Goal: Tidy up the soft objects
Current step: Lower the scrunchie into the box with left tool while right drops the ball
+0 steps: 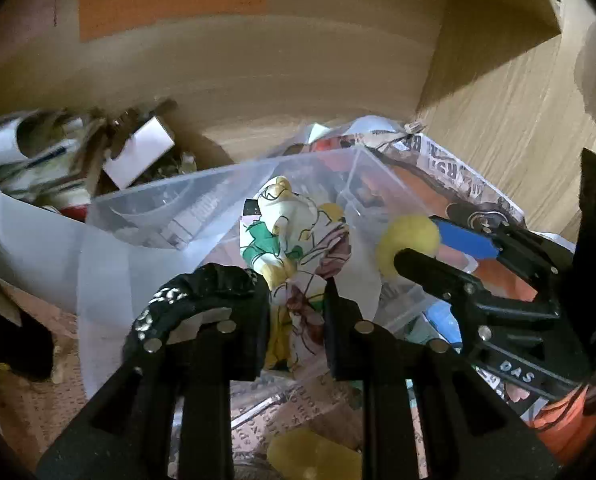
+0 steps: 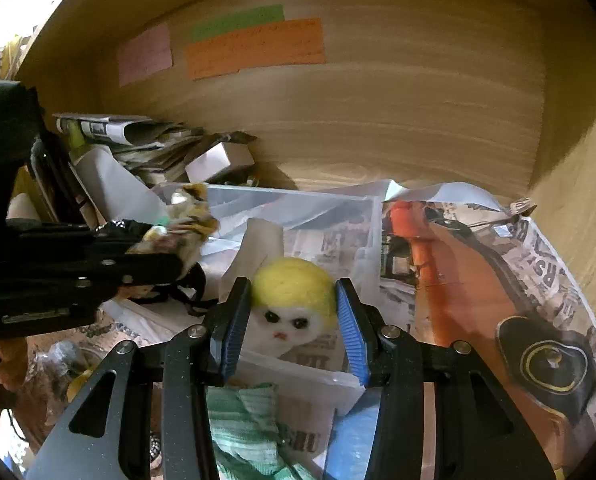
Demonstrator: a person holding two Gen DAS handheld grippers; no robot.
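felt doll head (image 2: pixel 294 304): yellow hair, white face, pinched between the right gripper (image 2: pixel 294 320) pads, hanging just over the clear plastic bin (image 2: pixel 298 208)
printed cloth (image 1: pixel 294 264): bunched, clamped in the left gripper (image 1: pixel 296 312) – long axis runs away from the jaws, also above the bin
next move (my guess): bin's straight below both, right nearer its front wall
surroundings: newspaper (image 2: pixel 538 272), wooden cabinet wall (image 2: pixel 378 120)

Wooden shelf (image 2: pixel 378 140): newspaper (image 2: pixel 518 280), clear bin (image 2: pixel 298 204).
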